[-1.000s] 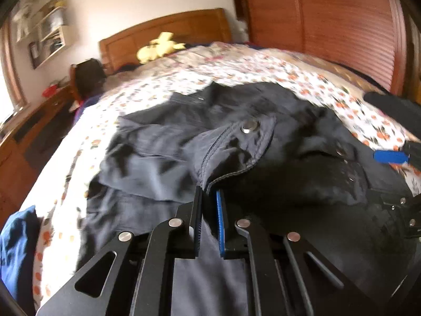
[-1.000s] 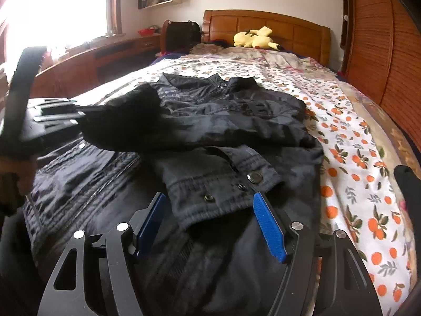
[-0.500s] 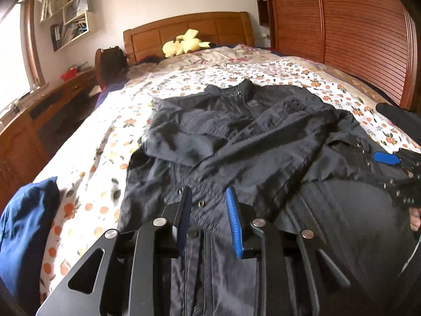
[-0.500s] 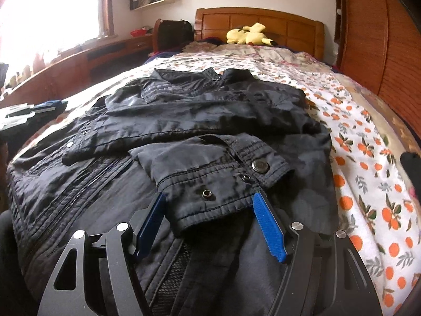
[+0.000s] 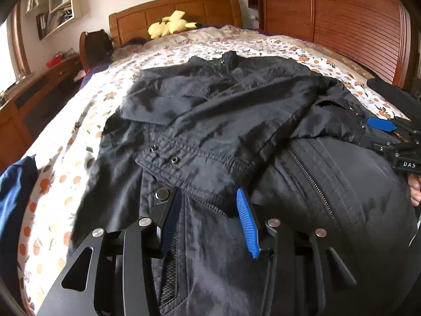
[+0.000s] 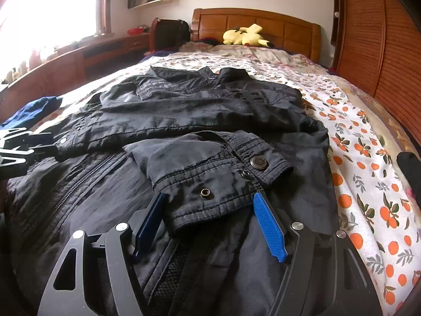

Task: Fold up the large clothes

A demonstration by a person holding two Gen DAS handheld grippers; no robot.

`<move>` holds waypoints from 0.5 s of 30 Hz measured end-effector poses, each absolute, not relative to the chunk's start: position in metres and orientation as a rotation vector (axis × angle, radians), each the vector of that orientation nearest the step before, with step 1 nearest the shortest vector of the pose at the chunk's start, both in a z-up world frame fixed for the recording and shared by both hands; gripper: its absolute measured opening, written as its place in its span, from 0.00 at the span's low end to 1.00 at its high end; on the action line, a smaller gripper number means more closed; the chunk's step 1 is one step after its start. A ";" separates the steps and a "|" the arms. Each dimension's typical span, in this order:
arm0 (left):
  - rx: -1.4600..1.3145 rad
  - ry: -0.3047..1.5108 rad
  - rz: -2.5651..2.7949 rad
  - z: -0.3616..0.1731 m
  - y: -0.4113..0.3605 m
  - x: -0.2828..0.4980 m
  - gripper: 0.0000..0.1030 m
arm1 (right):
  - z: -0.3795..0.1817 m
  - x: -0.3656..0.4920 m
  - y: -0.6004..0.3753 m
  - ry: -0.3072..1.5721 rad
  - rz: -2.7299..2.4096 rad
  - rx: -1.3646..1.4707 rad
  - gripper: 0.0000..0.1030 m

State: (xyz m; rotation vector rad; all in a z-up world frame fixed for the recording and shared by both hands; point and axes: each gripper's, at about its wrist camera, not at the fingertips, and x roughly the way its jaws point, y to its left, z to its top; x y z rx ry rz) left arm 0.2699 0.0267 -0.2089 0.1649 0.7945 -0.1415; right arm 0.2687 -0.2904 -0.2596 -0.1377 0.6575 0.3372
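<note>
A large black jacket (image 5: 236, 121) lies front-up on the bed, both sleeves folded across its chest; it also shows in the right wrist view (image 6: 184, 115). My left gripper (image 5: 208, 202) is open, its blue pads either side of the left sleeve cuff (image 5: 189, 163), which lies flat on the jacket. My right gripper (image 6: 208, 205) is open around the right sleeve cuff (image 6: 215, 179), which rests on the jacket with its snap button showing. The right gripper also shows at the right edge of the left wrist view (image 5: 389, 137).
The bed has an orange-flower sheet (image 6: 368, 158) and a wooden headboard (image 6: 263, 26) with a yellow plush toy (image 6: 244, 35). A blue garment (image 5: 13, 200) lies at the bed's left edge. A wooden slatted wall (image 5: 342, 21) runs along the right, a desk (image 6: 79, 55) along the left.
My left gripper let go of the left sleeve cuff and opened wide; the cuff now lies on the jacket. The right gripper stayed open at the other cuff.
</note>
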 end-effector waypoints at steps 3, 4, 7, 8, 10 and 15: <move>0.157 0.803 -0.140 -0.213 0.026 0.272 0.44 | -0.260 0.269 -0.290 0.658 0.335 -0.142 0.65; 0.158 0.805 -0.140 -0.214 0.025 0.273 0.44 | -0.260 0.269 -0.290 0.658 0.336 -0.142 0.65; 0.167 0.810 -0.140 -0.215 0.023 0.275 0.44 | -0.260 0.268 -0.290 0.655 0.331 -0.151 0.65; 0.169 0.812 -0.139 -0.216 0.022 0.275 0.44 | -0.260 0.268 -0.290 0.655 0.331 -0.150 0.65; 0.173 0.816 -0.137 -0.217 0.022 0.277 0.44 | -0.260 0.268 -0.289 0.656 0.332 -0.149 0.65; 0.172 0.833 -0.138 -0.220 0.021 0.280 0.43 | -0.260 0.268 -0.290 0.655 0.333 -0.148 0.65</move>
